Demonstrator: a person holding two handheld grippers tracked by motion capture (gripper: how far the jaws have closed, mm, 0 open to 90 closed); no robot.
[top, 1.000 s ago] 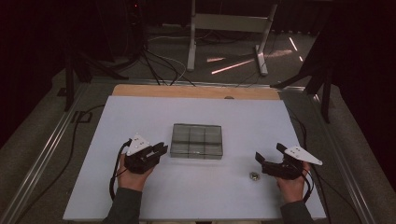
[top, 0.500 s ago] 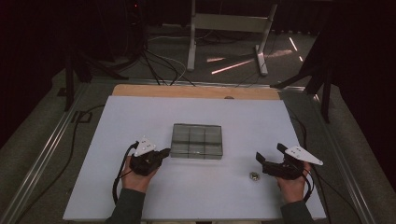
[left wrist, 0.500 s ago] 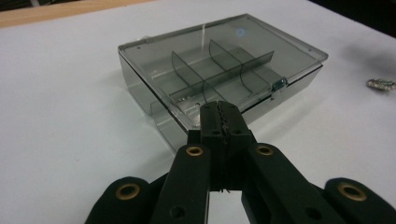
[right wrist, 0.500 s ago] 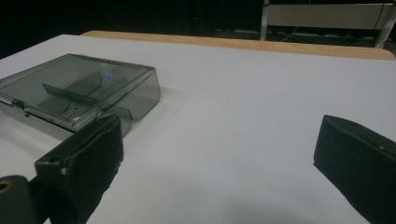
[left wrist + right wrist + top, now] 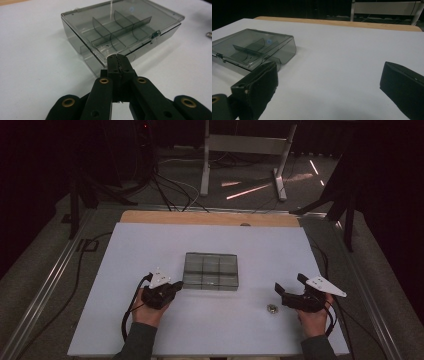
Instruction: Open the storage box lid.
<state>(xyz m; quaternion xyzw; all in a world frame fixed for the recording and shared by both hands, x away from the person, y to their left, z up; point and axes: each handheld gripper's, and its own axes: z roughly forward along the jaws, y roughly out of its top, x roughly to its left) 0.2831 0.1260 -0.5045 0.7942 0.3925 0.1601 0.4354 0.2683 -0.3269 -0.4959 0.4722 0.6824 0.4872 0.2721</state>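
Two hand-held grippers flanking a closed compartment box on the white worktop (image 5: 150,245).
Left gripper (image 5: 176,287), fingers (image 5: 113,65) pressed together and empty, points at the near left corner of the smoky clear box (image 5: 211,271), just short of it. Right gripper (image 5: 283,293), fingers spread wide, sits well right of the box, beside a small metal piece (image 5: 271,308).

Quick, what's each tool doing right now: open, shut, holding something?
Left tool: closed, empty, tips at the clear box's corner.
Right tool: open, empty.
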